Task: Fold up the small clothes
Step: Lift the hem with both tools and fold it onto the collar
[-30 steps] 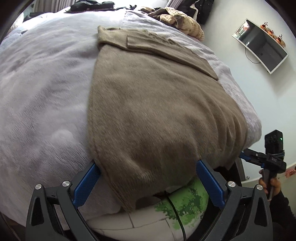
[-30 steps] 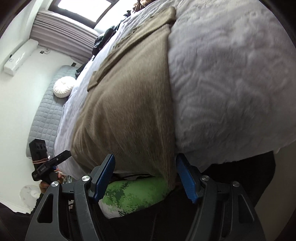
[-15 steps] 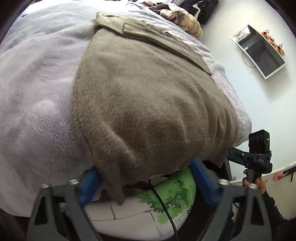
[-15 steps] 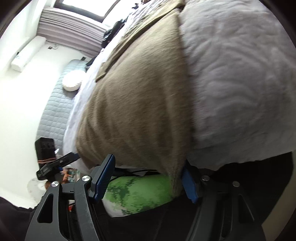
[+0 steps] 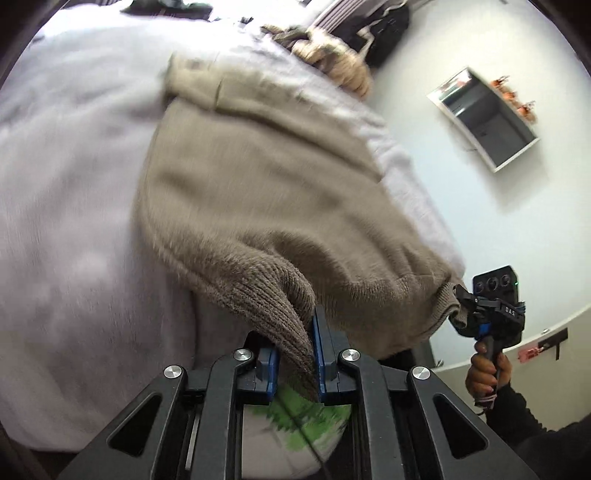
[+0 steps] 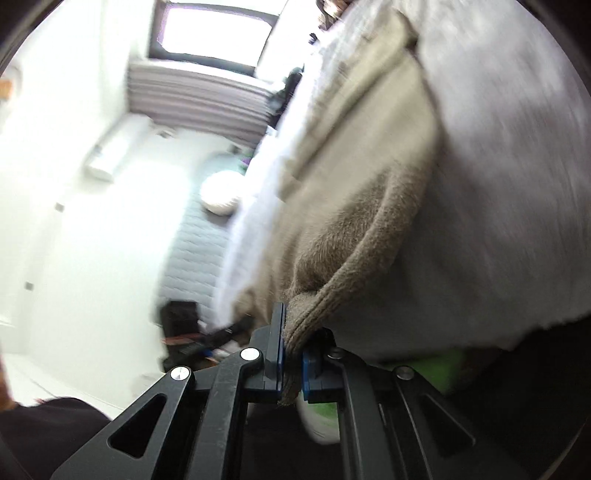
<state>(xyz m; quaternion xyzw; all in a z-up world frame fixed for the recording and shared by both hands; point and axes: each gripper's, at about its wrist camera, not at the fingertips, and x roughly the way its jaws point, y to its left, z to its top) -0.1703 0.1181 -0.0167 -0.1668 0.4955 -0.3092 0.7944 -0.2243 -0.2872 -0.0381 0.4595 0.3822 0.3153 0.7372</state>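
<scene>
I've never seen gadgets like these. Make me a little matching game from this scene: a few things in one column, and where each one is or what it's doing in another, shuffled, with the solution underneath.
Things:
1. left gripper
2. right gripper
3. brown knit sweater
4. wall screen

States or places:
A. mounted on the pale wall beside the bed
B. spread over the white blanket, near hem lifted
C. shut on the sweater's hem corner, green-patterned cloth just below it
D. shut on the other hem corner, window in its view

Pairs: 1-C, 2-D, 3-B, 4-A
</scene>
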